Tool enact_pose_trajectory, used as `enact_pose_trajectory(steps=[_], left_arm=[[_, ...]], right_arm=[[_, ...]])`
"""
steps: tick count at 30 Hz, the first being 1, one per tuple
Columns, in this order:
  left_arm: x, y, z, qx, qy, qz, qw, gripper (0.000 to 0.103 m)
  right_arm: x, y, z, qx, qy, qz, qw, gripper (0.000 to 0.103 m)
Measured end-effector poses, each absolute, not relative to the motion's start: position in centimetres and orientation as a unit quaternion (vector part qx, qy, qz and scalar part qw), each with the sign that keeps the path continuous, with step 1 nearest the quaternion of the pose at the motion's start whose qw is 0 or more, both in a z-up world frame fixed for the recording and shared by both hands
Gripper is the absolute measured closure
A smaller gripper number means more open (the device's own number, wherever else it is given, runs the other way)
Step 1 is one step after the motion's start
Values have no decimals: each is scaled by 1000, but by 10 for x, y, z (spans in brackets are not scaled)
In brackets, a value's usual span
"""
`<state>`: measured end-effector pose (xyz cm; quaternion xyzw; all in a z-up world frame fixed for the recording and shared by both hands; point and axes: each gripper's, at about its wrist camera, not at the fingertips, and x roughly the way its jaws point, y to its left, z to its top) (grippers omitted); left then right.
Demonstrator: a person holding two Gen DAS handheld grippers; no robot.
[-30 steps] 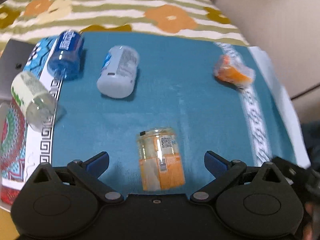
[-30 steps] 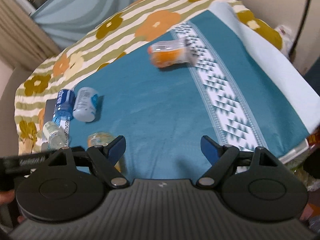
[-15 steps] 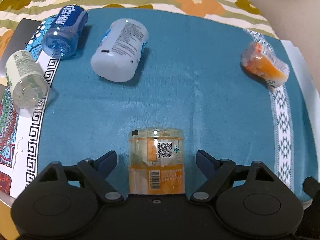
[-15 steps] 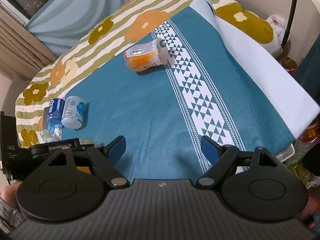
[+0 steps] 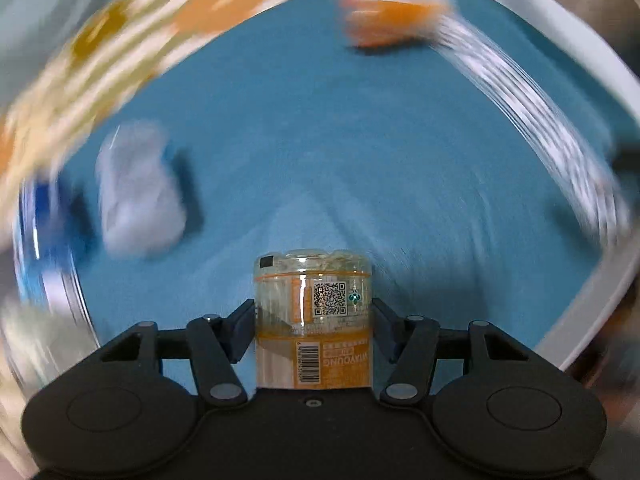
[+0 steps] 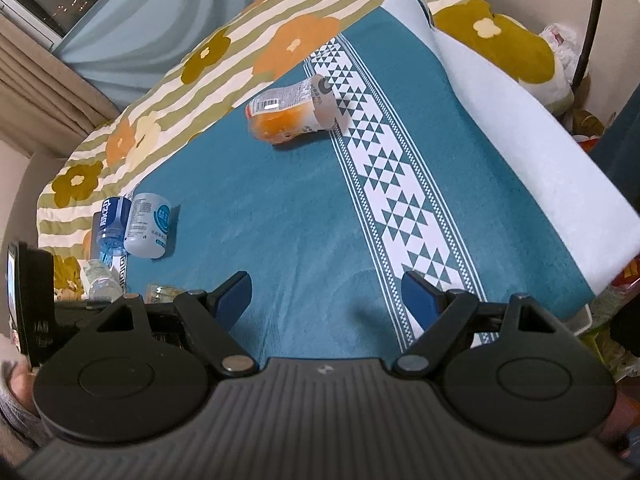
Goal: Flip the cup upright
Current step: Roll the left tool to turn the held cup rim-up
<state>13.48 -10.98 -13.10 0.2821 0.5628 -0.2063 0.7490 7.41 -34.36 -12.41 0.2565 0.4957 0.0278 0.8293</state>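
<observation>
A clear cup with an orange label sits between the fingers of my left gripper, which is shut on it. The label's print reads upside down. The background in the left wrist view is smeared by motion. In the right wrist view only a bit of this cup shows at the lower left, beside the left gripper's body. My right gripper is open and empty above the teal cloth.
An orange-filled cup lies on its side at the far end by the white patterned stripe. A white bottle, a blue bottle and a clear bottle lie at the left edge. The bed drops off on the right.
My left gripper has closed on the orange-label cup and is now swinging fast with it, blurring the scene. The right gripper has stayed open and shifted slightly.
</observation>
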Motion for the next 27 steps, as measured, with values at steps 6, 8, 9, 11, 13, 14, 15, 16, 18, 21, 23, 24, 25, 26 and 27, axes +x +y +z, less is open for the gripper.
enact_pose_trajectory(steps=[6,8,9,11,13,14,15,16,18,21,23,24,25,26,27], left_arm=[[90,-122,-129,480,414,-368,680,39],[72,-121,-132,543,356,-409,641,39],[66,-120,-135,561,338,-425,625,39],[61,-115,-140,578,323,-455,595,39],[65,-111,-145,585,321,-476,573,39],[65,-110,-147,587,320,-483,565,39],[66,-109,-149,590,319,-488,559,39],[70,-111,-150,590,319,-490,557,39],[74,-112,-150,584,323,-491,560,39],[80,-116,-153,575,340,-481,568,38],[77,-116,-151,570,350,-476,570,30],[77,-117,-151,568,353,-472,574,22],[78,-117,-149,563,358,-467,580,19],[79,-117,-147,556,362,-463,587,16],[79,-116,-143,548,368,-459,595,15]], right_arm=[[70,-341,-129,258,505,24,824,6],[68,-340,-132,259,508,21,821,6],[68,-340,-133,261,510,19,820,6],[66,-338,-135,264,511,16,818,6],[65,-335,-136,267,511,13,817,6],[64,-334,-137,268,511,12,816,6],[63,-333,-138,270,511,11,816,6],[62,-332,-138,271,511,10,815,6],[60,-329,-140,274,513,8,813,6],[57,-325,-142,276,515,6,812,6],[56,-324,-143,276,516,5,811,6],[56,-323,-143,276,516,5,811,6],[55,-322,-143,276,516,5,811,6],[55,-321,-142,275,516,5,811,6],[54,-320,-141,274,515,5,812,6]])
